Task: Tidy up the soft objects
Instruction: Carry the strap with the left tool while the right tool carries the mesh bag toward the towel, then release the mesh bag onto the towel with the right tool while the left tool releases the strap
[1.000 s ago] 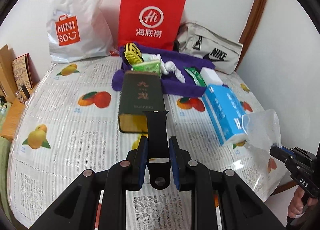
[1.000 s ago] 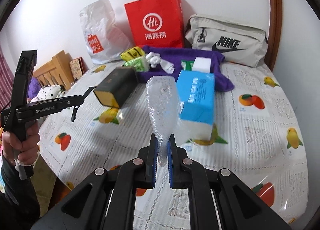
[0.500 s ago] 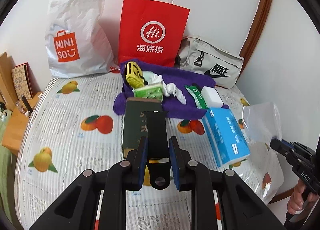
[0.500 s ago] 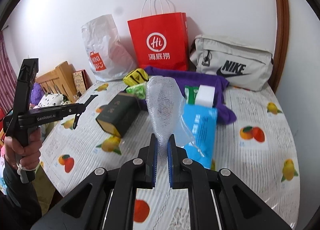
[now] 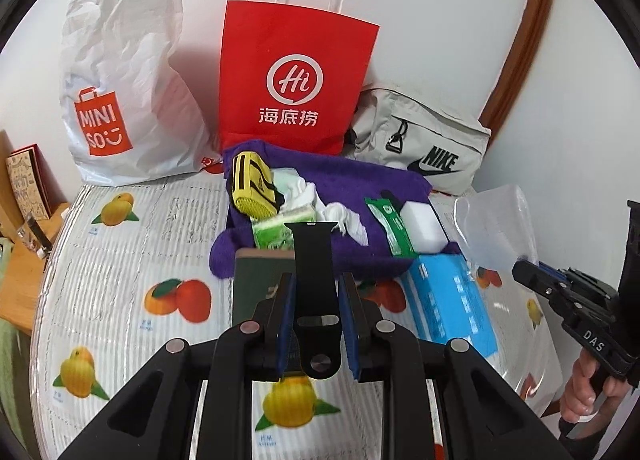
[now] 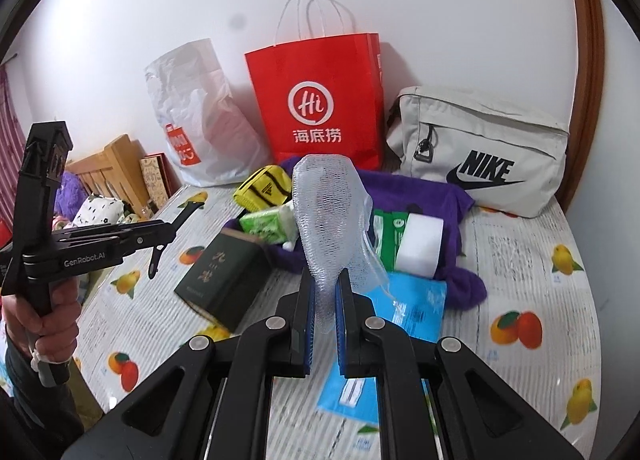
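A white wall backs a worktop [image 5: 120, 260] covered in fruit-printed cloth, and along that wall, from the upper left of the left wrist view, stand a white Miniso bag [image 5: 120, 99], a red paper bag [image 5: 292, 75] and a grey Nike bag [image 5: 420, 143].

In front of them a purple towel [image 5: 340, 179] carries a yellow pouch [image 5: 252, 187], a green tissue pack [image 5: 276, 232], white cloth [image 5: 340, 215], a green sachet [image 5: 388, 227] and a white sponge block [image 5: 422, 225]. Below it lie a dark green box [image 6: 224, 272] and a blue tissue pack [image 5: 452, 300].

At the bottom centre of that view the left hand-held gripper [image 5: 316, 320] pinches a black watch strap [image 5: 314, 260], which stands up between the nearly closed pads. In the right wrist view the right hand-held gripper [image 6: 324, 300] is pressed together on the neck of a clear mesh-textured bag [image 6: 328, 211], which balloons upward above the towel.

The step looks like bringing strap and bag together so the strap goes inside. To do it well, the bag's mouth needs to face the strap; I cannot tell where that mouth is. The film is limp, so a grip on one edge, leaving the opening slack, should help. The strap is best lowered end first, and released only once it is well inside, since it may spring sideways.
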The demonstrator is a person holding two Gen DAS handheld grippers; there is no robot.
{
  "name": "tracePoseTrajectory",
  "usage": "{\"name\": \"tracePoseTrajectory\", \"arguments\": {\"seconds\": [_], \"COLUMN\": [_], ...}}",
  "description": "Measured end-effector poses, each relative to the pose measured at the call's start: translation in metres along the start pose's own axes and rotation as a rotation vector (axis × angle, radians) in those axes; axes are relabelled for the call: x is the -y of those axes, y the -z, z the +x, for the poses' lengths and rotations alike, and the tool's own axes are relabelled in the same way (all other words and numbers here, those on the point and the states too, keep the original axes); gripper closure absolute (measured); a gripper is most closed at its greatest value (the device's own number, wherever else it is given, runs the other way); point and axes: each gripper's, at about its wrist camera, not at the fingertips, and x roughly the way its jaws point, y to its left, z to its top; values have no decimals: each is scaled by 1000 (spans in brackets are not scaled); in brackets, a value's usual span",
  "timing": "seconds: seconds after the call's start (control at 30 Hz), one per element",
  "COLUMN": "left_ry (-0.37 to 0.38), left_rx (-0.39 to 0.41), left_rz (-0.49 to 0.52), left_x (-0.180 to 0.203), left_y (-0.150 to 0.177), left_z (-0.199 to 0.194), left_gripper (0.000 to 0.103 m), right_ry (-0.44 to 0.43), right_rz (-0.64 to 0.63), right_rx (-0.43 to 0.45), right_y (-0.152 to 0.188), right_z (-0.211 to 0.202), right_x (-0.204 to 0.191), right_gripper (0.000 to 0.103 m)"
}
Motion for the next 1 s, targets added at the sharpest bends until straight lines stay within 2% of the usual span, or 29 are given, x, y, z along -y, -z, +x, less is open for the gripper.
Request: {"name": "tracePoseTrajectory", "arguments": {"seconds": [0.27,0.6,0.8,0.9,1.0], "left_ry": [0,-10,-9,-13,-13], "left_rx": [-6,-18,-41,-47,-59], "left_rz": [-5,-27,-33,-20,-14], "left_x": [-7,-16,-21,-21,-21], "left_y": [-33,-59,-71,-76,-82], "left_z": [28,61,83,92,103], "left_gripper": [82,82,82,82,82], "right_ry": [14,22,69,124,144], "right_rz": [22,59,44,26,21], "right_rx": [-6,-34,-47,-52,-95], "right_y": [-27,-55,-70,-76,-80], "right_z": [32,80,106,120,142], "right_x": [21,49,61,67,76], "right_gripper": [94,94,94,94,94]}}
